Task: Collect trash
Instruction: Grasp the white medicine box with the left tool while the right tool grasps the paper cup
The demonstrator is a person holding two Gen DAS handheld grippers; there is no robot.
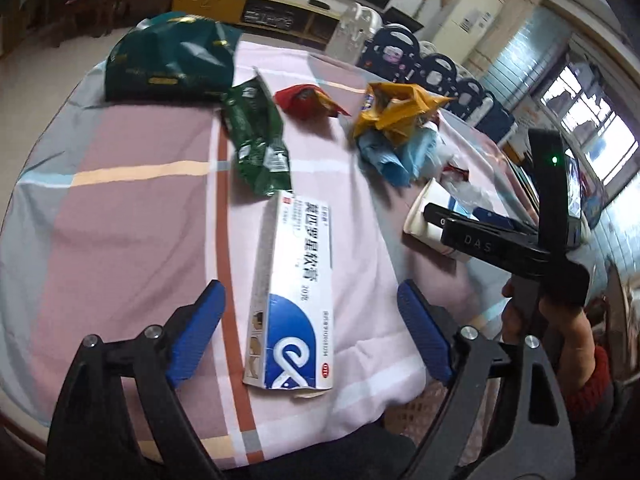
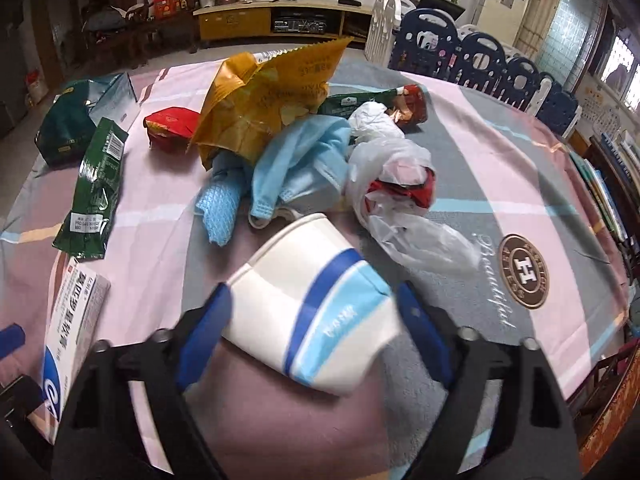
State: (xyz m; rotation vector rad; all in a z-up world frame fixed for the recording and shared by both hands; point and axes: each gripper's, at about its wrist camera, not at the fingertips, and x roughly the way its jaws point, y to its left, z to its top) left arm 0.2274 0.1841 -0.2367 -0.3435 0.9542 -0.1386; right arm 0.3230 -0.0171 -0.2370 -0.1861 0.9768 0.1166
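Note:
A long white-and-blue medicine box (image 1: 288, 288) lies flat on the checked tablecloth (image 1: 120, 208). My left gripper (image 1: 310, 292) is open and straddles the box's near end, its blue pads clear of both sides. A white paper cup (image 2: 308, 300) with blue stripes lies on its side between the fingers of my right gripper (image 2: 314, 292), and both pads touch its sides. In the left wrist view that right gripper (image 1: 434, 216) reaches the cup (image 1: 420, 216) from the right, held by a person's hand (image 1: 560, 320).
Beyond the cup lie a yellow snack bag (image 2: 260, 92), a blue face mask (image 2: 296, 168), a clear plastic bag (image 2: 400, 200), a green wrapper (image 2: 94, 192), a red wrapper (image 2: 170, 126) and a dark green bag (image 1: 172, 60). A blue playpen fence (image 2: 480, 56) stands behind the table.

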